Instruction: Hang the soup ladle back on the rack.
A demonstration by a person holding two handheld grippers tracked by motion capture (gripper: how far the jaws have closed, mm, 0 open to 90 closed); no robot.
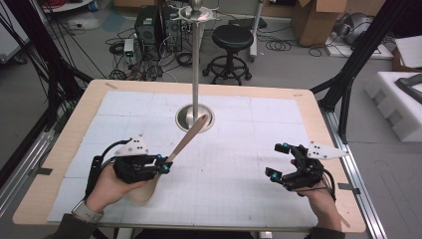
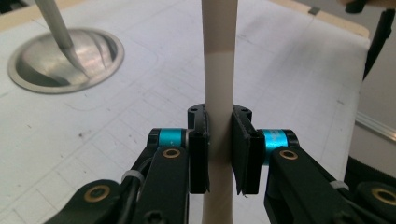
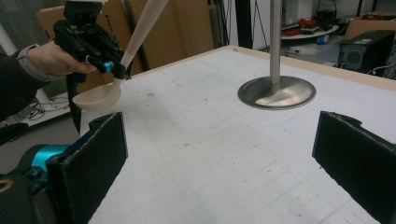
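Left gripper (image 1: 165, 165) clamped on ladle (image 1: 181, 147) handle; pads press the handle on both sides, as seen in the left gripper view (image 2: 219, 154). Ladle is beige. Handle runs up and away from the gripper toward the stand (image 1: 195, 64), its tip near the stand's round metal base (image 1: 185, 122). Bowl hangs below and behind the gripper, just under the left hand (image 1: 107, 186), raised off the worktop (image 1: 64, 144) in the right gripper view (image 3: 95, 99). Left gripper (image 3: 109, 65) sits partway along the handle, close above the bowl.

Right gripper (image 1: 278, 160) jaws wide apart, nothing between them; same in its own view (image 3: 219, 158). Held by the right hand (image 1: 318, 199) at the worktop's right side, well apart from ladle and stand.
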